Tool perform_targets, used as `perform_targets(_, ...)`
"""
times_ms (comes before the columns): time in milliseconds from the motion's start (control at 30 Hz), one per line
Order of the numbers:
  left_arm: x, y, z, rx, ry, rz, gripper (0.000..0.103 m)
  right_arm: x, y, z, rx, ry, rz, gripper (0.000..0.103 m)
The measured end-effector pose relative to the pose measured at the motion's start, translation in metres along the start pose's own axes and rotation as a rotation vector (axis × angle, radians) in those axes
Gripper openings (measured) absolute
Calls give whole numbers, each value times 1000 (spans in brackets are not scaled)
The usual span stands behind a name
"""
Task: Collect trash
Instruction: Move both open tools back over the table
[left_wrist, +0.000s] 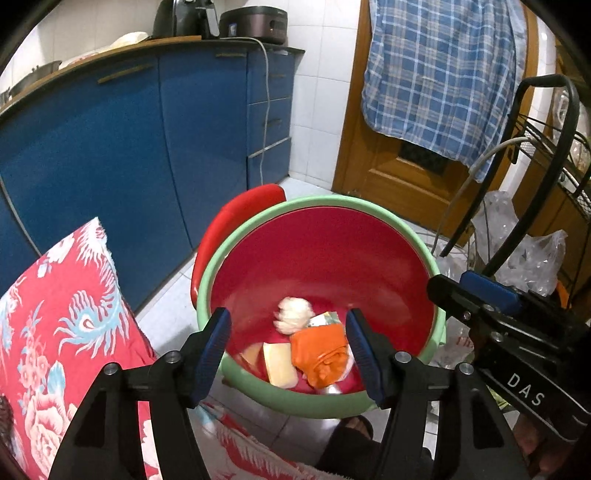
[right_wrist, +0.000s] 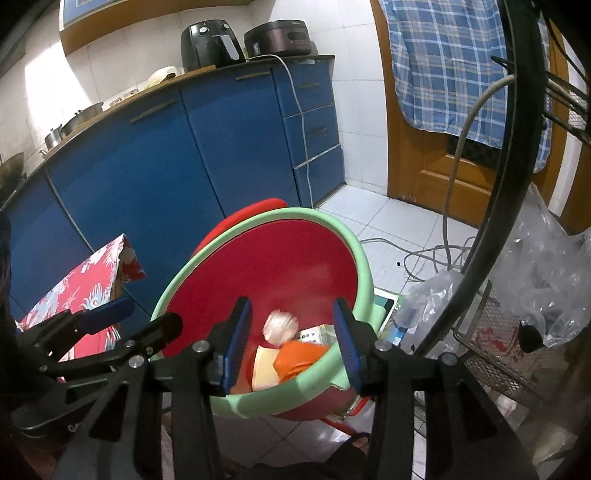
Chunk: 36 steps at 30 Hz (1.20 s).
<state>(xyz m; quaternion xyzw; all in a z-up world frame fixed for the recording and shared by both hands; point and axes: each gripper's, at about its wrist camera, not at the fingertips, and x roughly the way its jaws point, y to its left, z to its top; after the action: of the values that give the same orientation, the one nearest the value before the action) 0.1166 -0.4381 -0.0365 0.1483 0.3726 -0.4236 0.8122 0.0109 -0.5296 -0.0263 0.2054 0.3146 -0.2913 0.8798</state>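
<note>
Left wrist view shows the left hand-held gripper (left_wrist: 288, 349) poised above a red basin (left_wrist: 280, 258) with a pale green rim, its blue ribbed pads parted and nothing between them. The trash lies directly below and ahead of it, in the near part of the basin's bottom: a crumpled white wad (left_wrist: 293, 314), an orange crumpled wrapper (left_wrist: 319, 356), a flat pale yellow piece (left_wrist: 279, 363) and a small printed carton (left_wrist: 325, 318) partly covered by the wrapper. The white wad is blurred; whether it is at rest cannot be told. Right wrist view shows the right hand-held gripper (right_wrist: 293, 343) likewise parted and empty, over the basin's near rim with the same heap seen between its pads. Neither tool holds anything. Both stand about equally near the basin; the left looks more squarely into it. The basin appears smooth, rigid plastic and sits on a red stool (left_wrist: 236, 218) on the tiled floor (right_wrist: 399, 221). Judged from this, the collected pieces are deposited, and either hand may draw back.
</note>
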Motion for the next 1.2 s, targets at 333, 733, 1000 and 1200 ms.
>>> perform_targets(333,-26,10,-10,-14,-19,13,66,-24,11,-4,-33,-12,-7,47)
perform_targets(733,-81,25,-25,-37,-73,31,66,-62,48,-18,-92,-28,40,47)
perform_targets(1000,-110,37,-37,-56,-98,48,66,-78,74,-29,-133,-30,73,48)
perform_targets(1200,-128,51,-52,-85,-106,69,66,-89,88,-35,-138,-34,97,50)
